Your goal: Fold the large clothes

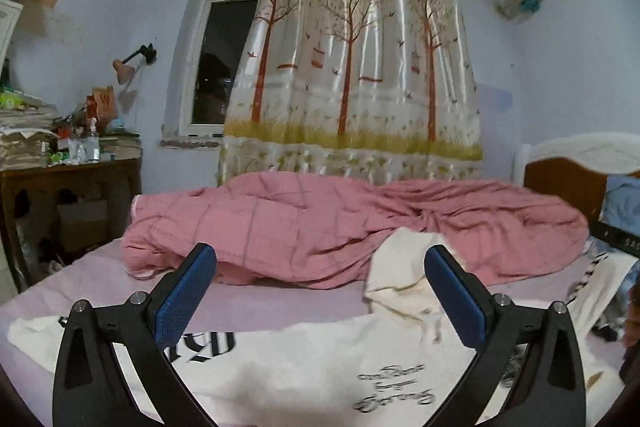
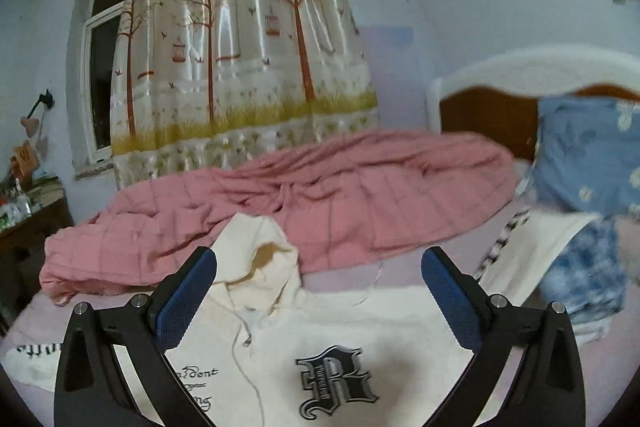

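A cream white hoodie (image 2: pixel 360 331) with a black gothic "R" emblem and script lettering lies spread flat on the pale pink bed sheet (image 2: pixel 336 281). Its hood (image 2: pixel 260 267) is bunched toward the pink quilt. In the left wrist view the hoodie (image 1: pixel 320 367) lies below the gripper, hood (image 1: pixel 400 279) at the right. My left gripper (image 1: pixel 320 263) is open and empty above the hoodie. My right gripper (image 2: pixel 320 267) is open and empty above the chest, the hood beside its left finger.
A rumpled pink checked quilt (image 1: pixel 340 223) lies across the far side of the bed. A blue floral pillow (image 2: pixel 588 163) leans on the wooden headboard (image 2: pixel 488 115) at right. More clothes (image 2: pixel 580 275) lie at the right. A cluttered wooden desk (image 1: pixel 68 167) stands left. A tree-print curtain (image 1: pixel 356 59) hangs behind.
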`<action>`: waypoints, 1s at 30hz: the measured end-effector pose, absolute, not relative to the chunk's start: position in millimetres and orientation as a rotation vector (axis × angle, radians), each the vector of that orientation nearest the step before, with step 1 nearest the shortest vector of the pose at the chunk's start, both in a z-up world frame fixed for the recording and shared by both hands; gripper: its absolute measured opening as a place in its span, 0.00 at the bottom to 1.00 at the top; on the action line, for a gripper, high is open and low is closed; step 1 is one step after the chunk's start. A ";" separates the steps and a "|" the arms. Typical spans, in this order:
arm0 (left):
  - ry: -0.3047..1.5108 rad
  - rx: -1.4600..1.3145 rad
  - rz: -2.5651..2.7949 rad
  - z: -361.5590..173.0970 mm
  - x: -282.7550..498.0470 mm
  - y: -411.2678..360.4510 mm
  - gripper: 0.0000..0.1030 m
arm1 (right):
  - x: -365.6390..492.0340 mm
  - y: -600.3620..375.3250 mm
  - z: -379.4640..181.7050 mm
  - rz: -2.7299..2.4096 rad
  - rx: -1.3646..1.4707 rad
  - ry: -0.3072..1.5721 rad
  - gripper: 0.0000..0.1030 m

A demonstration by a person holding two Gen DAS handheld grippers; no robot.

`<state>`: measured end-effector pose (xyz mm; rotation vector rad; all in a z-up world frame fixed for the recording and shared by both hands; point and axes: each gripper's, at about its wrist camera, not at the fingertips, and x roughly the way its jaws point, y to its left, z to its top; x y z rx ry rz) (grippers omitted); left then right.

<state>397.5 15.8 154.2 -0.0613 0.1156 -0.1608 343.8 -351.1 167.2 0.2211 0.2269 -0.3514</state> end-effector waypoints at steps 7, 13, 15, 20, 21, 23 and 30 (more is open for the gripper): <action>0.184 -0.112 -0.176 139.9 416.5 26.5 1.00 | 378.0 -350.2 135.2 -0.280 0.241 0.342 1.00; 0.275 -0.160 -0.175 123.8 441.5 42.5 1.00 | 397.3 -333.6 118.6 -0.262 0.181 0.405 1.00; 0.306 -0.205 -0.186 114.7 453.3 50.0 1.00 | 402.8 -328.8 115.0 -0.254 0.161 0.425 1.00; 0.351 -0.176 -0.165 80.2 482.8 48.7 1.00 | 425.0 -331.2 113.3 -0.191 0.192 0.477 1.00; 0.382 -0.193 -0.163 69.2 493.7 50.1 1.00 | 438.8 -335.1 115.2 -0.131 0.217 0.509 1.00; 0.455 -0.214 -0.115 47.2 513.0 53.2 1.00 | 471.0 -344.6 120.7 -0.044 0.257 0.572 1.00; 0.602 -0.152 0.054 -12.6 552.2 55.6 0.95 | 614.2 -357.4 118.8 -0.072 0.160 0.653 1.00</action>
